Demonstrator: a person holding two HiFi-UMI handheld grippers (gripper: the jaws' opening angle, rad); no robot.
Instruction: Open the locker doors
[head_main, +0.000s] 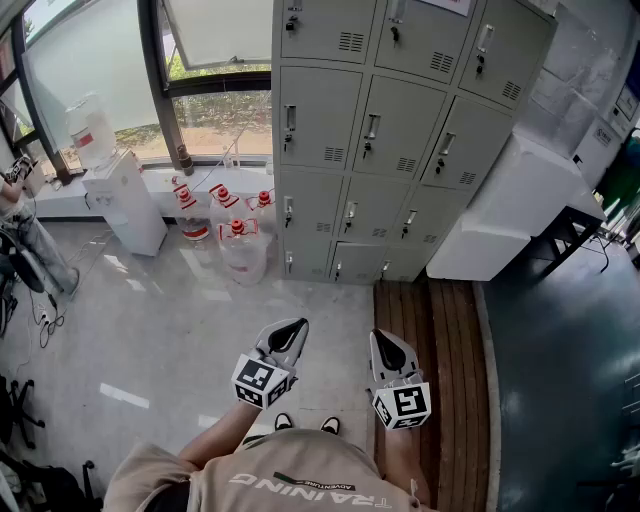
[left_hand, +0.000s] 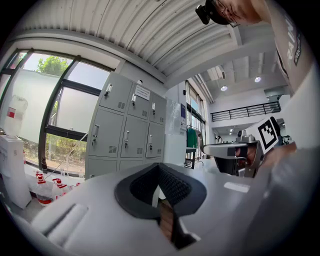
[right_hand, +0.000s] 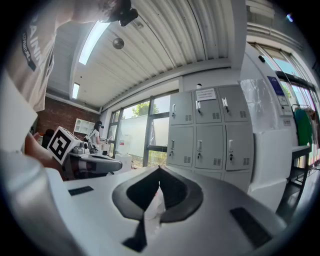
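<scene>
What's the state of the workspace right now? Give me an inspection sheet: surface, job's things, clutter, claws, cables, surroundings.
Surface: pale grey floor, with a wooden strip in front of the lockers.
Job's things: grey lockers, every door in view shut.
Clutter: red-capped water bottles and a water dispenser left of the lockers.
Claws: left claw shut, empty; right claw shut, empty; both well short of the lockers.
Cables: a loose cable on the floor, far left.
Surroundings: window, white unit right of the lockers, another person at the left edge.
</scene>
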